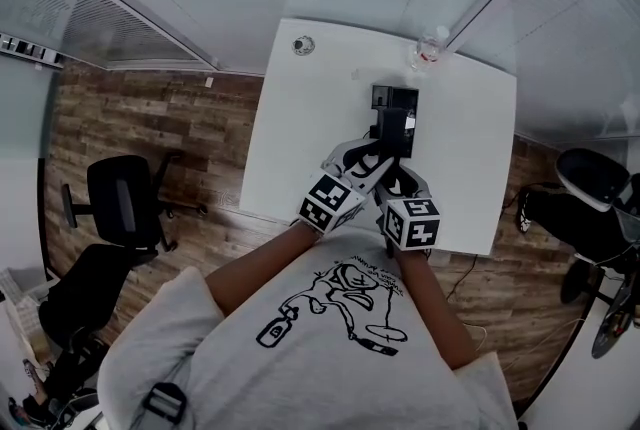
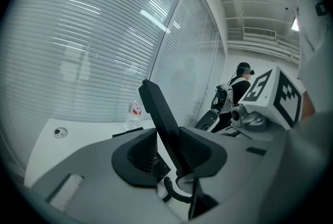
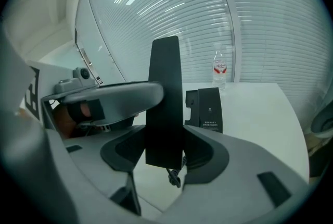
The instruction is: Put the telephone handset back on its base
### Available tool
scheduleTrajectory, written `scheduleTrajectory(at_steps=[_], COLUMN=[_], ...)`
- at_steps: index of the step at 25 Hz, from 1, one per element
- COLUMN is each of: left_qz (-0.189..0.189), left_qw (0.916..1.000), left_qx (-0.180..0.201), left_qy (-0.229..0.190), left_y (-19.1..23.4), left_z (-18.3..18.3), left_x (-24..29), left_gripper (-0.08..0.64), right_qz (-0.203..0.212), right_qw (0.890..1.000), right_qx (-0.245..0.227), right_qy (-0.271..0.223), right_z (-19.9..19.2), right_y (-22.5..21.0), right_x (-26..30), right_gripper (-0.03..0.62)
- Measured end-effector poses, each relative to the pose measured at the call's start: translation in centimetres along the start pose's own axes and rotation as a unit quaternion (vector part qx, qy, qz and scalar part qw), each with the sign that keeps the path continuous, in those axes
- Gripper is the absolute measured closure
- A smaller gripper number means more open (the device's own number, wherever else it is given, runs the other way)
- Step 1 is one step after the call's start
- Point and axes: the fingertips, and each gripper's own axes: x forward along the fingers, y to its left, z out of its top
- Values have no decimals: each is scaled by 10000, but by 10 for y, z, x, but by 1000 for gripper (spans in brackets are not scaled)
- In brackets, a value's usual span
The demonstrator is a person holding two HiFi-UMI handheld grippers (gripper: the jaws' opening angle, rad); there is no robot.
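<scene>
The black, flat-sided handset (image 3: pixel 165 98), its coiled cord (image 2: pixel 174 193) hanging below, is clamped in both the left tongs (image 2: pixel 171 152) and the right tongs (image 3: pixel 165 152), held over the white desk (image 1: pixel 300 148) just near of the black base (image 3: pixel 208 108). A water bottle (image 3: pixel 220 69) stands at the far edge; its red label and the base's small print are unreadable.

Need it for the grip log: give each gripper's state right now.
Left gripper: closed on the black plastic telephone handset.
Right gripper: closed on that same handset.
</scene>
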Motion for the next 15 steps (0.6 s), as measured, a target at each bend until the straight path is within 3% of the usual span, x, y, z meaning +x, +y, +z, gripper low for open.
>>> scheduleTrajectory(at_steps=[15], left_qz=[101], left_qw=[9989], left_qx=[-28], left_qy=[462], left_y=[23], left_z=[-34], left_x=[25], left_gripper=[430], right_qz=[-59], right_qw=[9978], right_qx=[378], right_qy=[537], right_z=[-20], right_y=[-18], right_x=[32], right_gripper=[382])
